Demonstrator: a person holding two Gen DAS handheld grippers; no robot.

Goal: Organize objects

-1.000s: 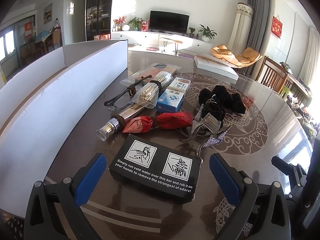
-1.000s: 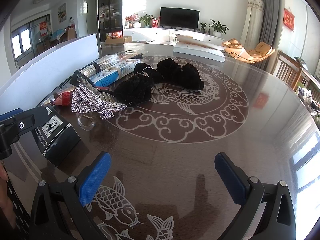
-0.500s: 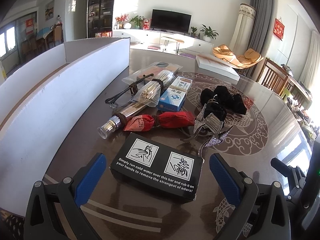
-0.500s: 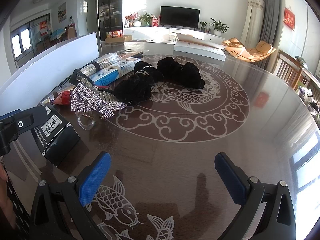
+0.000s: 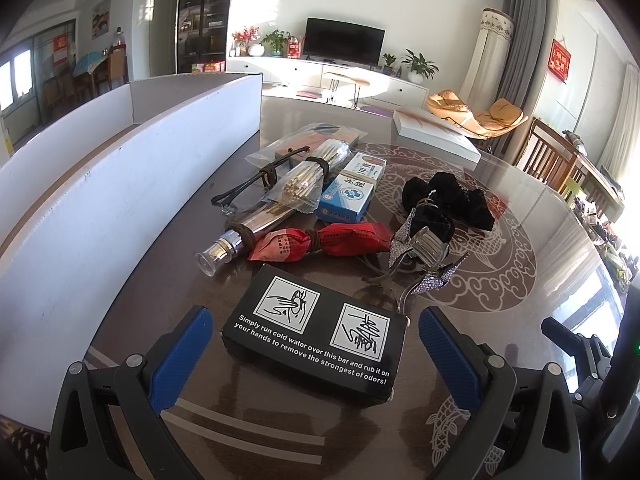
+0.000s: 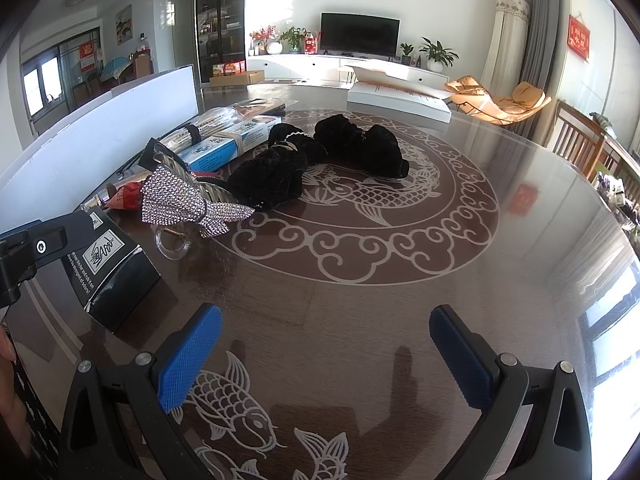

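Left tool [image 5: 314, 342]: blue-padded fingers spread wide apart, holding nothing; the black box lies between them, touching neither pad.
Right tool [image 6: 326, 354]: fingers wide apart over bare tabletop, gripping nothing.
Black box [image 5: 316, 334]: flat on the tabletop, nearest the left tool, white pictograms and printed text facing up; in the right wrist view [image 6: 110, 268] it sits at the left, partly behind the left tool's frame.
Red packet [image 5: 320, 240]: just beyond the black box, cinched in the middle by a dark band.
Metal tube [image 5: 240, 236]: lies diagonally left of the red packet, clear cap end toward the camera, banded with a dark tie.
Clear bag of sticks [image 5: 308, 178]: beyond the tube, tied with a dark band, beside the blue carton.
Blue carton [image 5: 352, 192]: blue and white, right of the bag, a rubber band around it.
Rhinestone hair clip [image 6: 188, 202]: bow-shaped and sparkly, right of the black box and in front of the scrunchies.
Black scrunchies [image 6: 320, 156]: velvety cluster on the fish-pattern ring, well apart from both tools.
White divider [image 5: 120, 184]: upright cardboard wall along the left edge of the tabletop.
Tabletop [image 6: 460, 260]: dark, glossy, with a pale carp and cloud design.
White flat box [image 6: 396, 98]: at the far edge of the tabletop.
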